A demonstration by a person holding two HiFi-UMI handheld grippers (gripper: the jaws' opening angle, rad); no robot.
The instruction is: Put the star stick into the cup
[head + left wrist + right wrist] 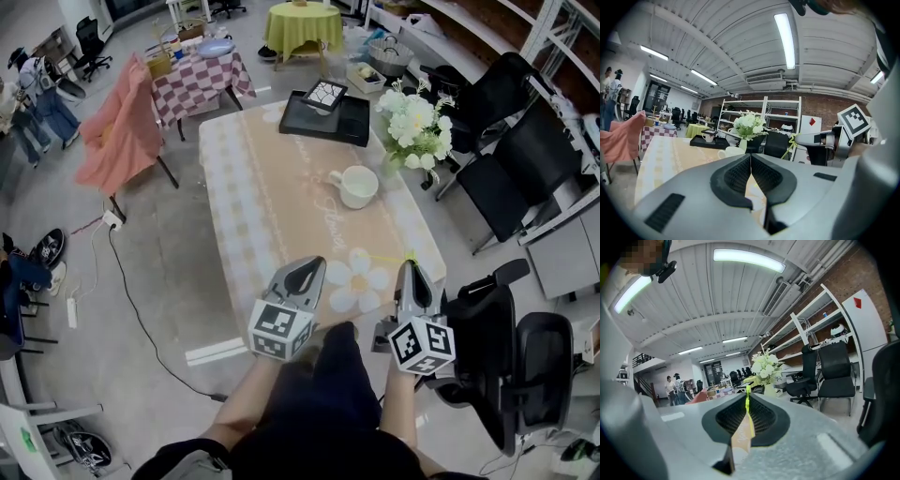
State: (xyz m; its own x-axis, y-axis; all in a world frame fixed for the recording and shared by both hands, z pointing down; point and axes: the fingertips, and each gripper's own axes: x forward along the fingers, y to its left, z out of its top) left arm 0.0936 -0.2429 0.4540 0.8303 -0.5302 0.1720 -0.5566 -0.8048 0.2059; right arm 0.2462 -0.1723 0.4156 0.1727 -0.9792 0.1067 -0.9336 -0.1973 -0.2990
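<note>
A white cup (357,186) stands upright on the beige tablecloth (281,206), right of the table's middle. My right gripper (410,268) hovers over the table's near right corner, shut on the thin yellow-green star stick (409,255), whose stem sticks out to the left of the tips. In the right gripper view the stick (747,401) is a narrow strip pinched between the pads. My left gripper (309,265) sits beside it at the near edge, shut with nothing in it. The left gripper view shows the cup (731,151) ahead and the star stick (791,141) at the right gripper's tip.
A black tray (302,120) with a patterned dish lies at the table's far end. White flowers in a vase (415,127) stand at the far right edge. Black office chairs (511,173) crowd the right side. A pink-draped chair (120,131) stands to the left.
</note>
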